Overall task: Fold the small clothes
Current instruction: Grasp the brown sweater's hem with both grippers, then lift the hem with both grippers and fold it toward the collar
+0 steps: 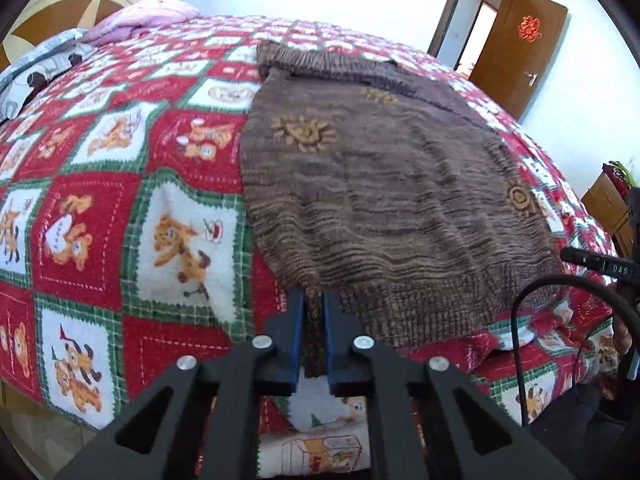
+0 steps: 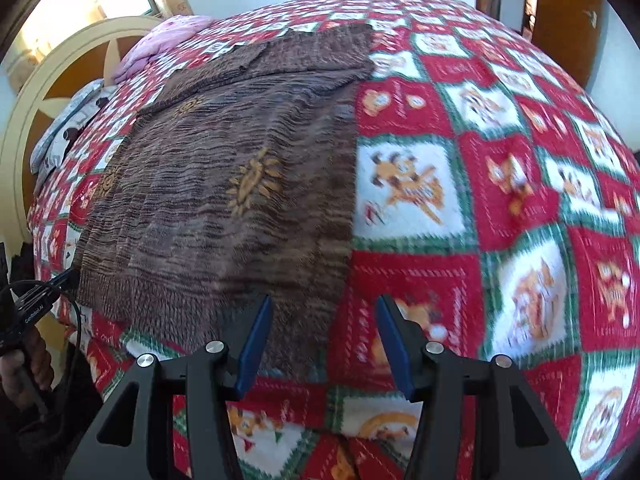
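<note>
A small brown knit sweater [image 1: 384, 184] with yellow sun motifs lies flat on the bed; it also shows in the right wrist view [image 2: 224, 200]. My left gripper [image 1: 314, 300] is shut on the near left corner of the sweater's ribbed hem. My right gripper [image 2: 324, 304] is open, its blue pads either side of the hem's near right corner, just above the cloth. The left gripper also shows at the hem's far corner in the right wrist view [image 2: 66, 278].
A red, white and green patchwork blanket [image 1: 100, 208] with bear pictures covers the bed. Pillows [image 1: 152, 18] and a cream headboard [image 1: 60, 4] lie at the far left. A brown door [image 1: 520, 52] stands open on the right. The bed's near edge drops off below the grippers.
</note>
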The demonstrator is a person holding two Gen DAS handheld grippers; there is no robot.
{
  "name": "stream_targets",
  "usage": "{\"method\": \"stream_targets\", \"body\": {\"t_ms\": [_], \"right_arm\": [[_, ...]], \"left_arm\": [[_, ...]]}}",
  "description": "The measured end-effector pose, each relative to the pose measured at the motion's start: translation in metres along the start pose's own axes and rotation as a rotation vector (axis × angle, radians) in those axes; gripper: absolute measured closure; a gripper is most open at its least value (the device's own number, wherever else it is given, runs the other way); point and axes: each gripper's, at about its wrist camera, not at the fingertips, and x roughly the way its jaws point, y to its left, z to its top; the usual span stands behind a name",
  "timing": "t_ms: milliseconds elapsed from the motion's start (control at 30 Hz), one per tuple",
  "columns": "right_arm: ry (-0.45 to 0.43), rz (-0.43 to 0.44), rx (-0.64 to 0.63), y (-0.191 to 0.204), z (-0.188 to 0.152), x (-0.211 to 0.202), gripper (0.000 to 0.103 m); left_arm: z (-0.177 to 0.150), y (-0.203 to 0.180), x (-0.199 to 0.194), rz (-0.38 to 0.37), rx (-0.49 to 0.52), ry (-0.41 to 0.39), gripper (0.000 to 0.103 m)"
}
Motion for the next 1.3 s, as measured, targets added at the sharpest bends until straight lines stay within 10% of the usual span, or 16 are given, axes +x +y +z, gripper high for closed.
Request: {"method": "stream_targets", "body": {"t_ms": [400,633,933,1300], "right_arm": [[0.028,0.108,0.068,0.000,-0.016,0.011,0.050],[0.012,0.152,0.102,-0.007,-0.018,0.012,0.098],[-0.191,0.282,0.189,-0.028,-0.008,-0.052,0.099],[-0.216,0.461,0.276,-0.040,-0.005,-0.064,0.099]], "left_arm": [[0.004,0.007,-0.008,0.020,0.034,-0.057,0.094],[0.000,0.006,0.001,0.023,0.047,-0.037,0.094],[0.013,0.012,-0.021,-0.095,-0.011,-0.082,0.095],[0.032,0.020,-0.046,-0.262,-0.128,-0.124,0.095]]}}
